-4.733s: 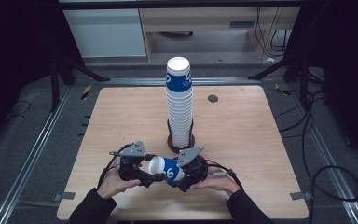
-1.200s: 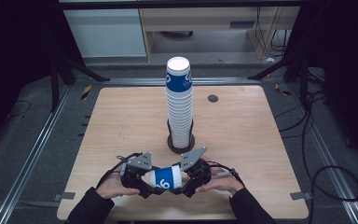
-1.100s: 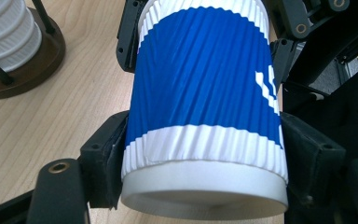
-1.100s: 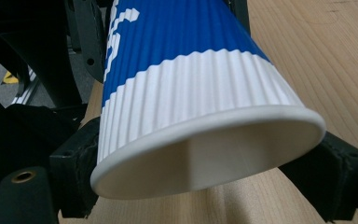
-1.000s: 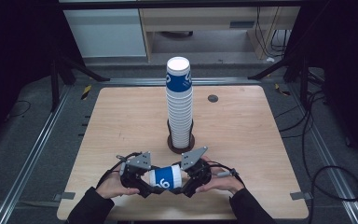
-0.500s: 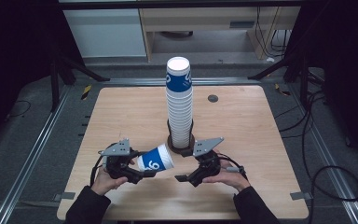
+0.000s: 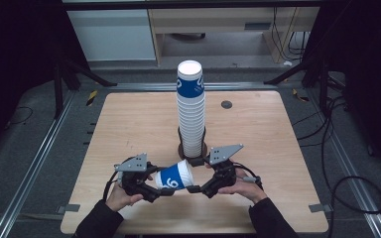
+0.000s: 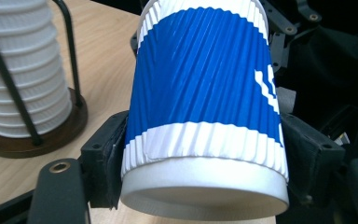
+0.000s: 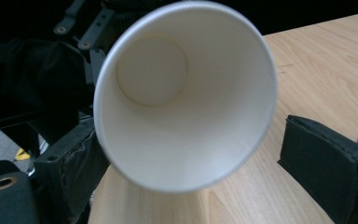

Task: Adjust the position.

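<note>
A blue-and-white ribbed paper cup (image 7: 174, 176) lies on its side just above the table's front part. My left gripper (image 7: 162, 184) is shut on the cup (image 8: 205, 93) near its base, one pad (image 8: 105, 158) on each side. The cup's open mouth (image 9: 186, 107) faces my right gripper (image 7: 198, 185). That gripper is open, its right pad (image 9: 326, 163) well apart from the rim and its left pad close beside it. A tall stack of like cups (image 7: 191, 114) stands in a black wire holder on a round base (image 8: 32, 140) at the table's middle.
The wooden table (image 7: 129, 119) has a small dark round mark (image 7: 226, 104) at the back right. Metal rails and cables run along the floor on both sides. Both of the person's hands come in over the front edge.
One second ago both grippers were close together on the cup near the front edge. The right one has let go and drawn off to the right; the left keeps the cup.
</note>
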A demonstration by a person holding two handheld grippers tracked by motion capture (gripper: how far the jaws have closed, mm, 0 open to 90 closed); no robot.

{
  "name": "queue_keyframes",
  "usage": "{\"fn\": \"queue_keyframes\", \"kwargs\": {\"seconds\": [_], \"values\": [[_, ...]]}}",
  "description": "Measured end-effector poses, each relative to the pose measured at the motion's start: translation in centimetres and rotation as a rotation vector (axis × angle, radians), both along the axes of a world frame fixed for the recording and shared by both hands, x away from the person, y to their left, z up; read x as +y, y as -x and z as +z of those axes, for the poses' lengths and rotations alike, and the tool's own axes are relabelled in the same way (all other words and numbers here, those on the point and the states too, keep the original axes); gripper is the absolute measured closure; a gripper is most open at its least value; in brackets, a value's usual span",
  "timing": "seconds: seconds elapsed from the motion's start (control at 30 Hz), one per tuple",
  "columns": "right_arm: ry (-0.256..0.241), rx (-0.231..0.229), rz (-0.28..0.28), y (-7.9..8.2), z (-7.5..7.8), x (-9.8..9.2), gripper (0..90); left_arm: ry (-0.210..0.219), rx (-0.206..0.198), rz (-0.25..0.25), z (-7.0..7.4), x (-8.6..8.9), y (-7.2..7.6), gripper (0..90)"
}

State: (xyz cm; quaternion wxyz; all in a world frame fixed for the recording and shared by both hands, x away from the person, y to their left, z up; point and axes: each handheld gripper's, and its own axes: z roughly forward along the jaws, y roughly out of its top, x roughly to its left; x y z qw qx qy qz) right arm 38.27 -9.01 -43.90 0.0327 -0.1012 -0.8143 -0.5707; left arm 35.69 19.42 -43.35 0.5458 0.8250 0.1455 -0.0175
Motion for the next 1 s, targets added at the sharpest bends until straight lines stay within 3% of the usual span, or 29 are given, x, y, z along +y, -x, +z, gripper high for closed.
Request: {"fn": "queue_keyframes", "kwargs": {"seconds": [0.2, 0.33, 0.8, 0.93, 1.0], "values": [[-0.01, 0.021, 0.053, 0.3, -0.2, 0.5, 9.5, -0.02, 0.011, -0.041, -0.1, -0.7, 0.3, 25.5], [-0.003, 0.031, 0.074, 0.4, -0.4, 0.8, 13.1, -0.041, 0.006, -0.042, -0.3, -0.9, 0.3, 25.6], [-0.01, 0.023, 0.051, 0.2, -0.2, 0.5, 15.7, -0.032, 0.024, -0.019, -0.1, -0.6, 0.0, 23.9], [-0.003, 0.011, 0.025, 0.1, 0.1, 0.0, 16.0, -0.041, 0.025, -0.002, 0.2, -0.1, -0.2, 20.5], [0.0, 0.008, 0.016, 0.0, 0.2, -0.3, 16.0, -0.066, 0.023, 0.008, 0.2, 0.2, -0.4, 18.0]]}}
